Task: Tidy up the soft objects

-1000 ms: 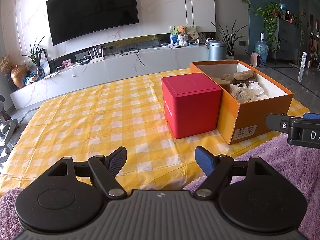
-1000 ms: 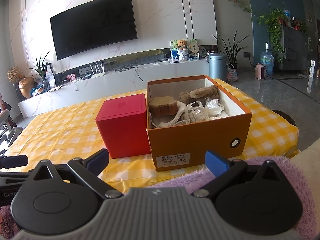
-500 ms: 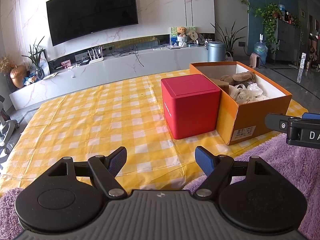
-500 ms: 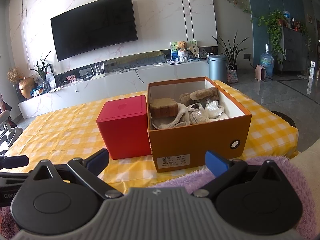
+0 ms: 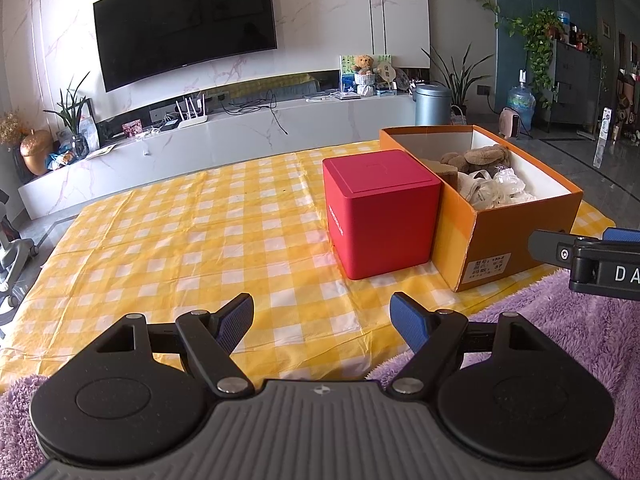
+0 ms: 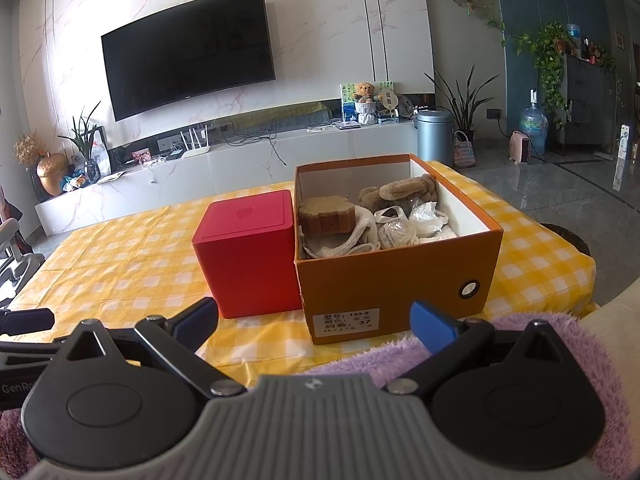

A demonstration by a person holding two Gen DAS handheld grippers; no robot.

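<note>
An open orange shoebox [image 6: 396, 280] [image 5: 508, 232] stands on the yellow checked tablecloth [image 5: 180, 240]. Inside it lie a brown plush toy [image 6: 404, 192] [image 5: 480, 158], a tan sponge-like block [image 6: 326, 216], a white cloth bag [image 6: 352, 236] and crumpled clear plastic bags [image 6: 424, 220] [image 5: 504, 188]. A closed red cube box [image 6: 248, 252] [image 5: 380, 212] touches the shoebox's left side. My left gripper [image 5: 322, 322] is open over the near tablecloth, holding nothing. In front of the shoebox my right gripper [image 6: 314, 324] is open and holds nothing. The right gripper's finger also shows in the left wrist view, at the right edge.
A fluffy purple blanket [image 5: 560, 328] [image 6: 400, 352] covers the table's near edge under both grippers. Behind the table run a white TV bench [image 5: 240, 128], a wall TV [image 5: 184, 20], plants and a grey bin [image 5: 430, 104]. An office chair base [image 5: 12, 256] stands at the left.
Both grippers stay open and almost still. The views have drifted slightly, so the boxes sit a touch lower and nearer in the right wrist view.
</note>
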